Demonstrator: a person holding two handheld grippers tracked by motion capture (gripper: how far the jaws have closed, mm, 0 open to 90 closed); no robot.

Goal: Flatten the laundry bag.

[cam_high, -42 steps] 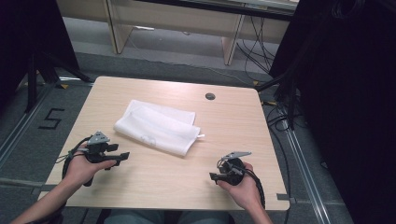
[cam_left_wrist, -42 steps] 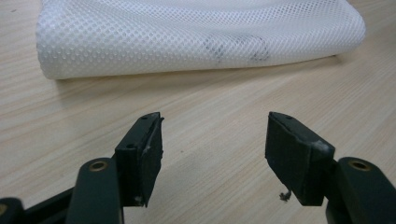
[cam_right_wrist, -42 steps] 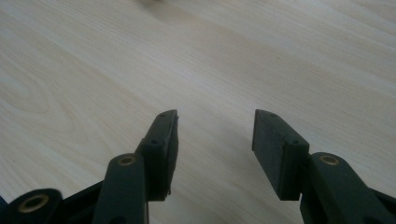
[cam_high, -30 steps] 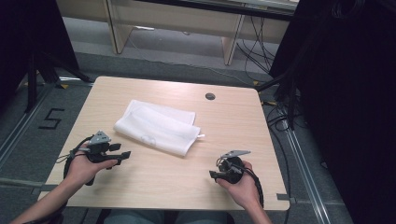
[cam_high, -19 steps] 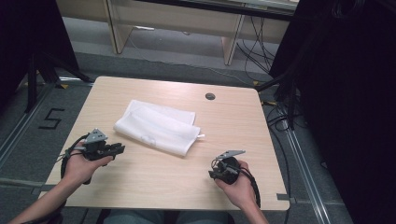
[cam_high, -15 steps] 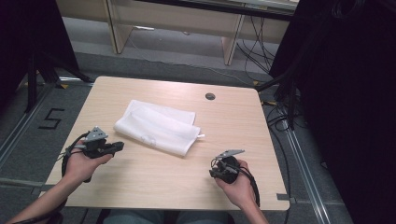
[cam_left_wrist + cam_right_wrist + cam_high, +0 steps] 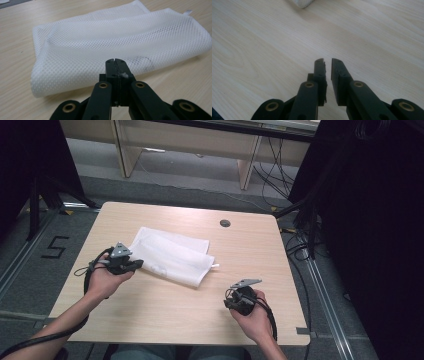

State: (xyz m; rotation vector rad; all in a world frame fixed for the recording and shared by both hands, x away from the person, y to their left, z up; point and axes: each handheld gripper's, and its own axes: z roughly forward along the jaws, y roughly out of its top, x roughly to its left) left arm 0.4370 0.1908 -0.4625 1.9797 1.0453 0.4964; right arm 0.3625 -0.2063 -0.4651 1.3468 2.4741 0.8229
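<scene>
I've got a white mesh laundry bag (image 7: 172, 256) lying flat on the pale wooden table (image 7: 150, 310), left of centre and a little toward the far side. In the left gripper view the netting (image 7: 112, 42) is fine and honeycombed, folded over itself in soft ridges, with a small white tab at its far corner. My left gripper (image 7: 131, 265) sits at the bag's near left edge, its jaws pressed together with nothing between them, tips (image 7: 115, 60) just short of the mesh. My right gripper (image 7: 234, 303) hangs over bare wood near the front right, well apart from the bag; its jaws have just been closing, and a narrow slit remains between them (image 7: 327, 61), holding nothing. The tabletop has a light grain and a small dark round grommet (image 7: 225, 223) near the far edge. Beyond it: grey floor, a wooden bench frame (image 7: 185, 140), black curtains on both sides, cables trailing at the right, and a "5" (image 7: 55, 247) marked on the floor at left.
</scene>
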